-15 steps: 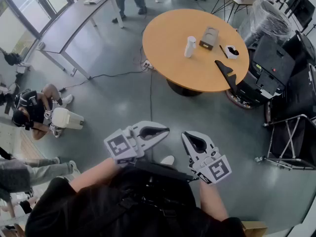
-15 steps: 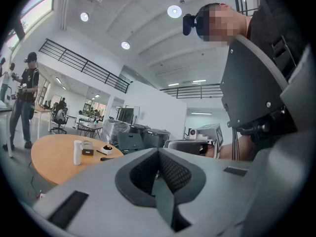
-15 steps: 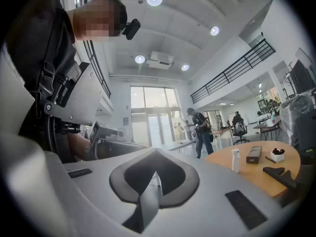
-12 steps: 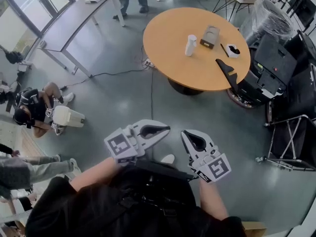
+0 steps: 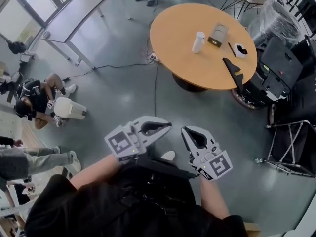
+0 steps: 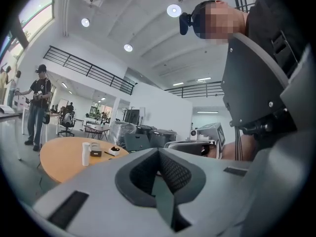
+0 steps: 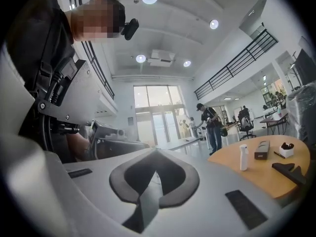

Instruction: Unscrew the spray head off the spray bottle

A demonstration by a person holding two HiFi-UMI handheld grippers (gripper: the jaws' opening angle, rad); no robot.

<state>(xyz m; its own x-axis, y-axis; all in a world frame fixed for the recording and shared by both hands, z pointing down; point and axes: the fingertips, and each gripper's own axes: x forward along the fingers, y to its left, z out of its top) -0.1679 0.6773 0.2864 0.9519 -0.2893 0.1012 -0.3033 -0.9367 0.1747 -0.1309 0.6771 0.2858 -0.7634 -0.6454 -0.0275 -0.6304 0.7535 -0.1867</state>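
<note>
My left gripper point(image 5: 165, 127) has its jaws together on nothing. Just beside it, my right gripper point(image 5: 184, 132) is likewise closed and empty. The white spray bottle point(image 5: 198, 42) stands upright on the round wooden table point(image 5: 170, 53), well apart from both.

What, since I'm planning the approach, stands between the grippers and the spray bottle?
Nothing visible. The spray bottle stands upright on the round table, bare tabletop on its near side; the box lies beside it. Only open floor separates it from the shut left gripper and right gripper.
</note>
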